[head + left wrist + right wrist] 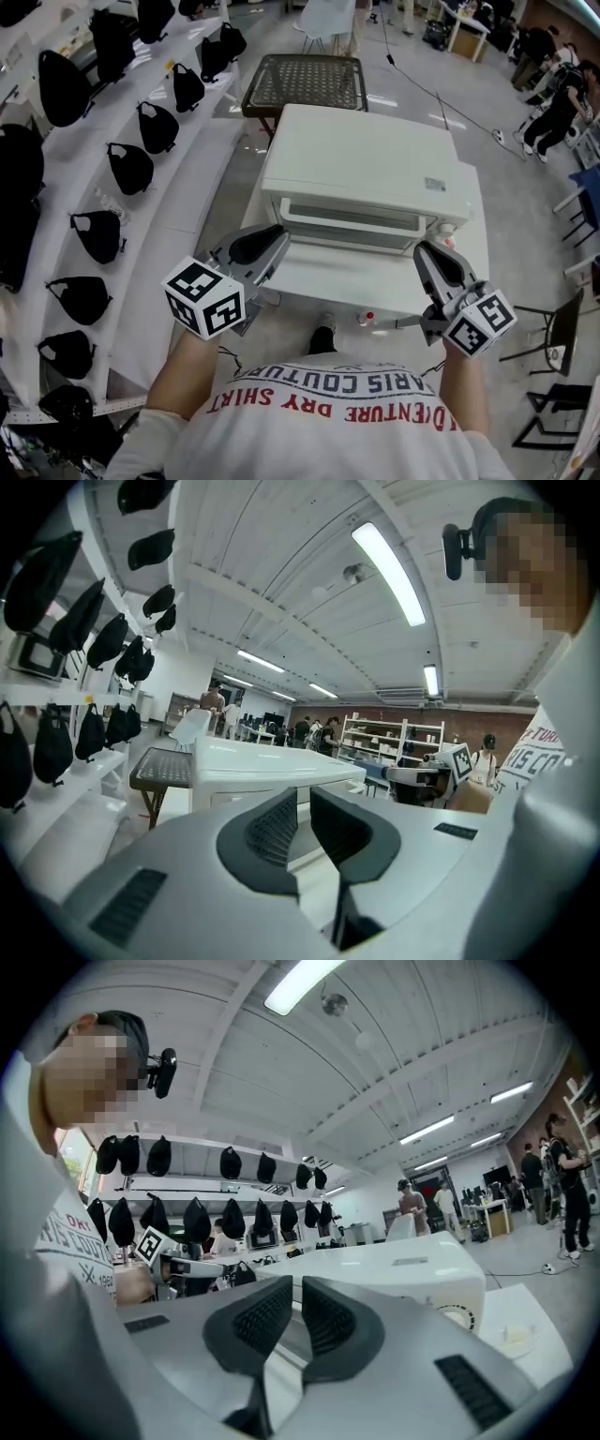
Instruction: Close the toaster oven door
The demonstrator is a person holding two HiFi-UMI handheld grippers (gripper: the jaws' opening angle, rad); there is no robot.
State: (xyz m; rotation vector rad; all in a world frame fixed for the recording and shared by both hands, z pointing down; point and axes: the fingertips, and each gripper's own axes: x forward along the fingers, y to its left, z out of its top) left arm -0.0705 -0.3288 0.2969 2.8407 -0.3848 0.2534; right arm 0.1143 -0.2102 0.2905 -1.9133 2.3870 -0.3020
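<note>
Our left gripper (279,236) and right gripper (425,249) hover just before the oven (366,159) on the counter (319,281), fingers nearly together, holding nothing. Its door (352,228) looks shut, so we judge the task done.

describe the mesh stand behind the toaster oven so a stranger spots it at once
Find the white toaster oven in the middle of the head view. Just beyond its far side is a stand with a dark mesh top. Its flat gridded square sets it apart from the rounded black things on the shelves at left.
</note>
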